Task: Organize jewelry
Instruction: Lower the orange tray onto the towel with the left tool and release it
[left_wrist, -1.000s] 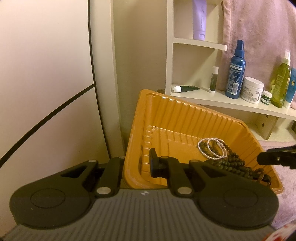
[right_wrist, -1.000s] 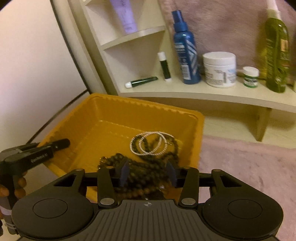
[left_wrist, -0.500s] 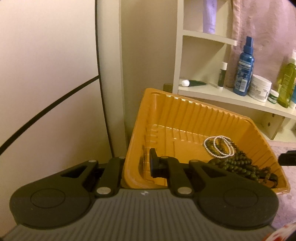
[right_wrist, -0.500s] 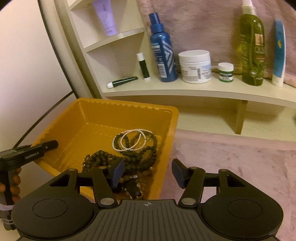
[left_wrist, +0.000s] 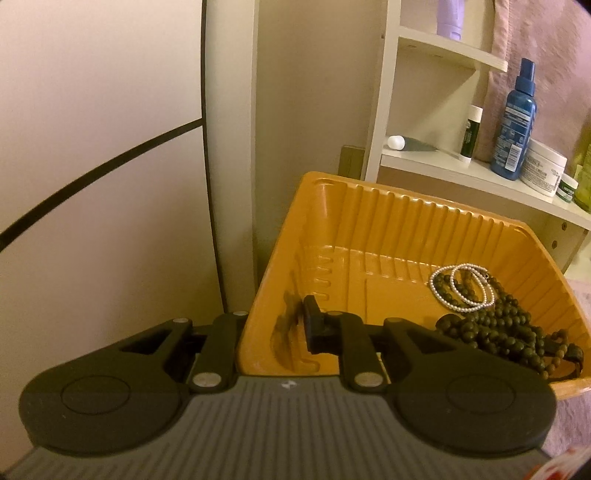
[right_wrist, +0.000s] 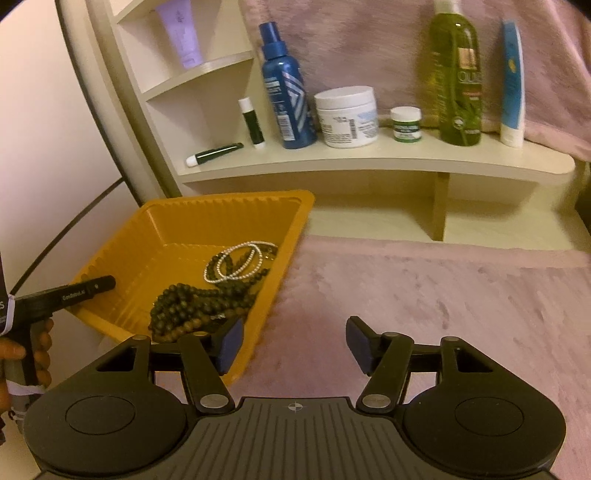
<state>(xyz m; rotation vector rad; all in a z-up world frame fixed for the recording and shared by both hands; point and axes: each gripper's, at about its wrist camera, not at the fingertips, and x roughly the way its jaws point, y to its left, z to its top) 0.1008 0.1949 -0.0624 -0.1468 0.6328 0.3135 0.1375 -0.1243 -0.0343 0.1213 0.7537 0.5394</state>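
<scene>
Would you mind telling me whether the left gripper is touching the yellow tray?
Touching. In the left wrist view, the left gripper straddles the yellow tray, one finger inside and one outside, clamping its wall.

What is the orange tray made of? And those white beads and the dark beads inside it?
The orange tray looks like thin molded plastic: glossy, with ribbed walls. The white bead bracelets look like small pearly beads, shiny; real pearl or plastic, I cannot tell. The dark bead necklace looks like wood or stone, round and fairly dull, brownish-green. The left claw grips the tray's edge.
</scene>
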